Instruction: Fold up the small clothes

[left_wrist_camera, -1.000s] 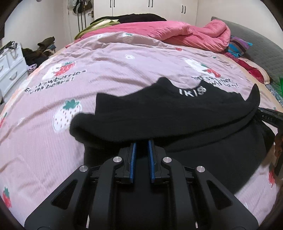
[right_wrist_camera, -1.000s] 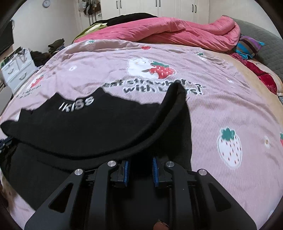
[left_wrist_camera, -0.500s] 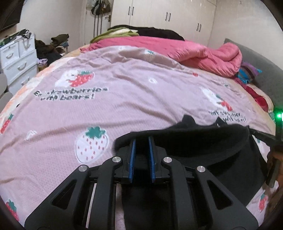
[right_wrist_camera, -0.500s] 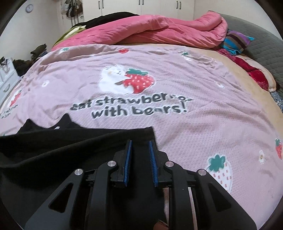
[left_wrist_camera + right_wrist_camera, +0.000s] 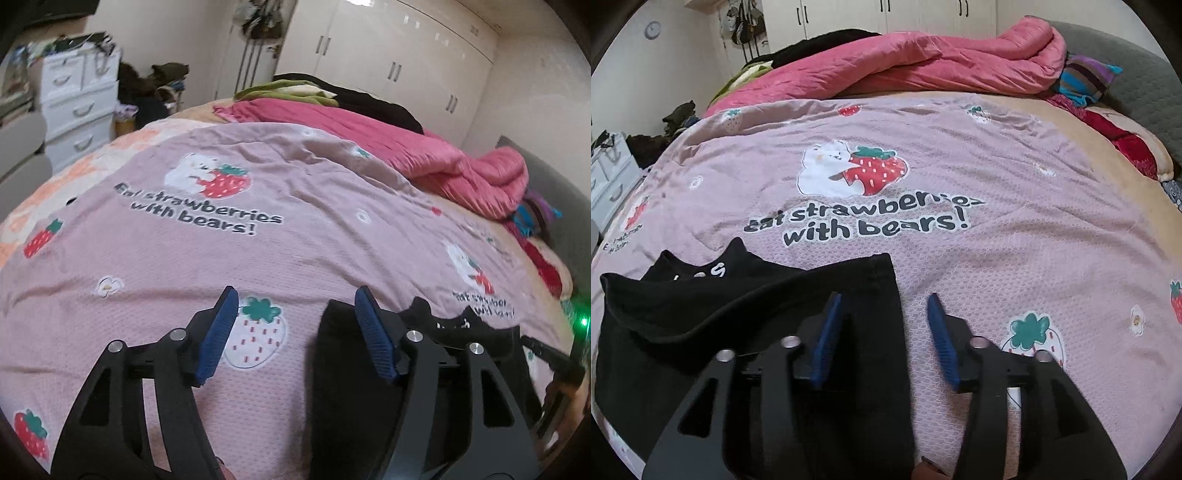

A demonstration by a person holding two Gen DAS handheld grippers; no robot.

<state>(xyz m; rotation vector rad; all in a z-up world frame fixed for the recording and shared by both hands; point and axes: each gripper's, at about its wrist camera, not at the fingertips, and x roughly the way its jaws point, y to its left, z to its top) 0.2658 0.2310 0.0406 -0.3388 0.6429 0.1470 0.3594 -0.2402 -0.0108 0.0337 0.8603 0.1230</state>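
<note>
A small black garment (image 5: 701,332) with white lettering lies folded on the pink strawberry bedspread (image 5: 997,258). In the right wrist view its right edge runs between the blue pads, under my right gripper (image 5: 884,306), whose jaws are opening and no longer press on the cloth. In the left wrist view the same black garment (image 5: 343,387) lies under the right finger. My left gripper (image 5: 295,299) hangs above its left edge, jaws opening, with only bedspread showing between the fingertips. The other gripper's black body shows at the far right edge of the left wrist view.
A crumpled pink duvet (image 5: 923,62) and dark clothes are heaped at the far side of the bed. Striped and red cushions (image 5: 1086,81) lie at the right. White drawers (image 5: 77,110) stand left of the bed, wardrobes (image 5: 406,62) behind.
Both grippers were shut on the black garment's raised edge, carried it over and toward the near side, then let go. The fold now lies flat and both sets of jaws stand apart.
</note>
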